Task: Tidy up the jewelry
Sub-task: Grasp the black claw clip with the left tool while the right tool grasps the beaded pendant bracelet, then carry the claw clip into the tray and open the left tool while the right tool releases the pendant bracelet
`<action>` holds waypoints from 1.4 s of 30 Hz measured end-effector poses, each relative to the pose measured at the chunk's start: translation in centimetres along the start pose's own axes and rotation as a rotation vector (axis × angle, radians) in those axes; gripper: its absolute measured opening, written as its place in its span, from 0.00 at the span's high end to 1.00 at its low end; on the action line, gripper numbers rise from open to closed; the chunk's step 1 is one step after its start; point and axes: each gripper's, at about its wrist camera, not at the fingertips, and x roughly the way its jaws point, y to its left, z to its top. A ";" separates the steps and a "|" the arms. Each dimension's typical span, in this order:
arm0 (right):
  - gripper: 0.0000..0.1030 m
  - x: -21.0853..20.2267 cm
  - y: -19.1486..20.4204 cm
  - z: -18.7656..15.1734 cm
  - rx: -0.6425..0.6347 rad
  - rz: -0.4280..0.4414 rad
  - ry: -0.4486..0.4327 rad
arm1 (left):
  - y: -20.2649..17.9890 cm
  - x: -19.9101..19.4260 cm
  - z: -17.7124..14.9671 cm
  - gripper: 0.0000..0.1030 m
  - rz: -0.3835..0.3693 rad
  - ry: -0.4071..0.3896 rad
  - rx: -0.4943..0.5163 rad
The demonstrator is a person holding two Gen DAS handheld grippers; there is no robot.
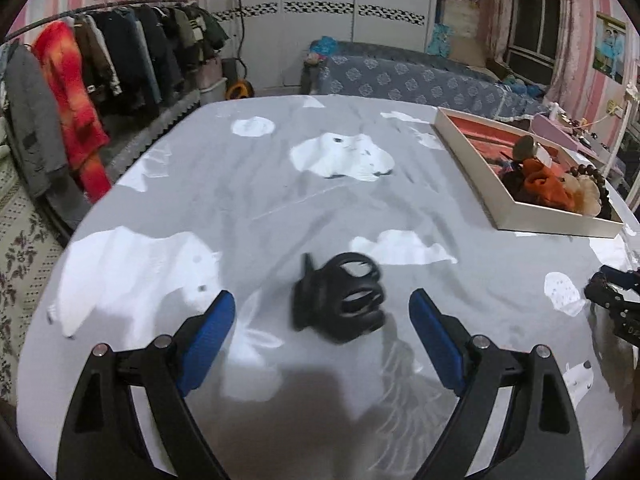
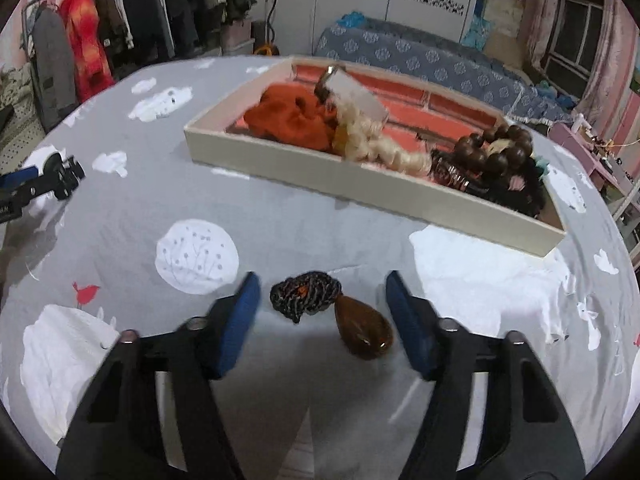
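Grey cloth, red-lined tray, dark trinkets

The cloth [image 1: 248,200] is grey with white cloud-like patches and a small red bird [image 2: 85,292]. The tray [image 2: 304,168] is cream outside and coral-red inside, holding an orange scrunchie [image 2: 288,120], pale blond curls [image 2: 380,148] and dark brown beads [image 2: 496,148]. The hair claw [image 1: 340,298] is black; the pendant [image 2: 366,332] is glossy amber-brown on a dark speckled cord [image 2: 304,294]. Both grippers' pads [image 1: 208,332] are blue.

We note a matt grey cloth sheet [image 1: 248,200], creased, with white printed patches. The hair claw [image 1: 340,296] looks like glossy black plastic. The pendant [image 2: 364,330] shows a smooth, glossy brown finish; its cord [image 2: 306,296] is rough and braided. The tray [image 2: 304,168] has matt pale walls, paper or card. The beads [image 2: 496,148] look like dark polished wood.
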 end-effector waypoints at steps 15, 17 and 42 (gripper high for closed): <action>0.74 -0.6 -2.7 0.5 0.097 0.053 -0.061 | -0.3 2.7 0.7 0.54 -0.022 0.075 -0.006; 0.74 -1.6 -3.1 0.7 0.101 0.046 -0.093 | -0.3 2.2 0.7 0.57 -0.024 0.055 -0.007; 0.74 -14.8 -13.9 -3.3 0.205 0.099 -0.356 | -16.1 -10.2 2.4 0.57 -0.038 -0.175 0.110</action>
